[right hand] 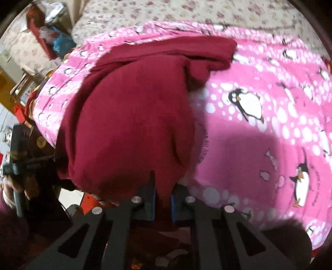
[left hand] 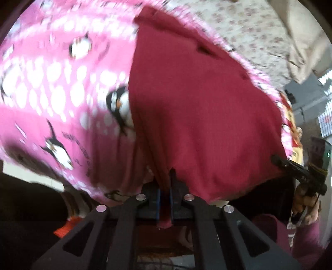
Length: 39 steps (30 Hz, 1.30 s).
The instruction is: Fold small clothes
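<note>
Nearest, the left gripper (left hand: 165,192) is clenched on a bunched edge of the dark red knit garment (left hand: 203,116); a tongue of the cloth pokes out behind the blue-padded fingers (left hand: 158,204). The right gripper (right hand: 162,199) is likewise clamped on another part of the same near edge, the fabric gathered into a narrow fold between its blue pads (right hand: 153,204).

From both pinch points the garment rises and spreads away over the bed. In the left wrist view it fans out wide to the right, and the other gripper shows at its right-hand corner, black and held in a hand (left hand: 305,199) with a maroon sleeve. In the right wrist view the cloth bulges in a rounded mass, with a folded band, perhaps a sleeve or hem, lying across its far end.

Under the garment lies a pink fleece blanket printed with penguins and white dots (right hand: 259,108), touching it along the whole far part. A shadow falls on the blanket just right of the garment.

Beyond the blanket is a cream bedsheet with a small floral print (right hand: 166,12).

Farthest off, at the upper left of the right wrist view, stands blurred household clutter (right hand: 47,31), details not readable.
</note>
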{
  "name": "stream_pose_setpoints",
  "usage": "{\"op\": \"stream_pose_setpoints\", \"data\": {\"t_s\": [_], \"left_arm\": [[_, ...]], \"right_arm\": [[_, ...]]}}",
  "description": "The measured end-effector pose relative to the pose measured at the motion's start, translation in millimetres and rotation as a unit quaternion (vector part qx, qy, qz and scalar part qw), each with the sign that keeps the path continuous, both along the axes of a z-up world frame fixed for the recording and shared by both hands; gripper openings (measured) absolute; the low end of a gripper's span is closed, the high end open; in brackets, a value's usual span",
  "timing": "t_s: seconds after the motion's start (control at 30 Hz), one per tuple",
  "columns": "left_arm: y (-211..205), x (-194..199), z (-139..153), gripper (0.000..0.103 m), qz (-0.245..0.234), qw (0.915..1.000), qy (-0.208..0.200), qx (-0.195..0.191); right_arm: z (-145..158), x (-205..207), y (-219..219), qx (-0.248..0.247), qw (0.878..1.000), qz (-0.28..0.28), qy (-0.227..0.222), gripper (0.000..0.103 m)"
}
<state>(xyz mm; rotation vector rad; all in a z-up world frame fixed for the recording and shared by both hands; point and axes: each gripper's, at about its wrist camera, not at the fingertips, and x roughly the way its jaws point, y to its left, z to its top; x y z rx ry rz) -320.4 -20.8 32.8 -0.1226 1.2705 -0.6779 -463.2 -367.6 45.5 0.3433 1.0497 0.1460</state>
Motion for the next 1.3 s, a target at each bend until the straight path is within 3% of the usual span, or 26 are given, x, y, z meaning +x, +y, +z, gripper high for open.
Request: {"op": "stream_pose_setpoints", "data": {"t_s": [0.13, 0.27, 0.4, 0.53, 0.77, 0.9, 1.03, 1.13, 1.3], "left_arm": [[23, -14, 32, 0.000, -0.002, 0.9995, -0.025, -0.021], [46, -22, 34, 0.000, 0.009, 0.9994, -0.024, -0.024], [54, -19, 37, 0.000, 0.013, 0.9993, -0.022, -0.028], [40, 3, 67, 0.000, 0.010, 0.9972, -0.054, -0.051], [1, 79, 121, 0.000, 0.010, 0.9886, -0.113, -0.099], [-33, 137, 136, 0.000, 0.025, 0.9831, -0.145, -0.109], [-67, 190, 128, 0.000, 0.047, 0.9817, -0.150, -0.108], [-86, 225, 109, 0.000, 0.069, 0.9834, -0.131, -0.105], [-103, 260, 79, 0.000, 0.089, 0.9856, -0.126, -0.070]], "right_arm": [[28, -34, 6, 0.029, 0.999, 0.017, -0.024, 0.010], [18, -58, 19, 0.053, 0.998, 0.041, 0.001, 0.009], [3, -57, 18, 0.071, 0.997, 0.038, 0.020, 0.009], [28, -43, 7, 0.100, 0.994, 0.027, -0.019, 0.009], [91, 13, -47, 0.128, 0.983, -0.032, -0.131, 0.009], [104, 64, -79, 0.119, 0.977, -0.081, -0.157, 0.009], [95, 120, -101, 0.097, 0.976, -0.123, -0.151, 0.009], [80, 158, -117, 0.101, 0.975, -0.145, -0.134, 0.009], [49, 202, -133, 0.090, 0.978, -0.157, -0.106, 0.009]]}}
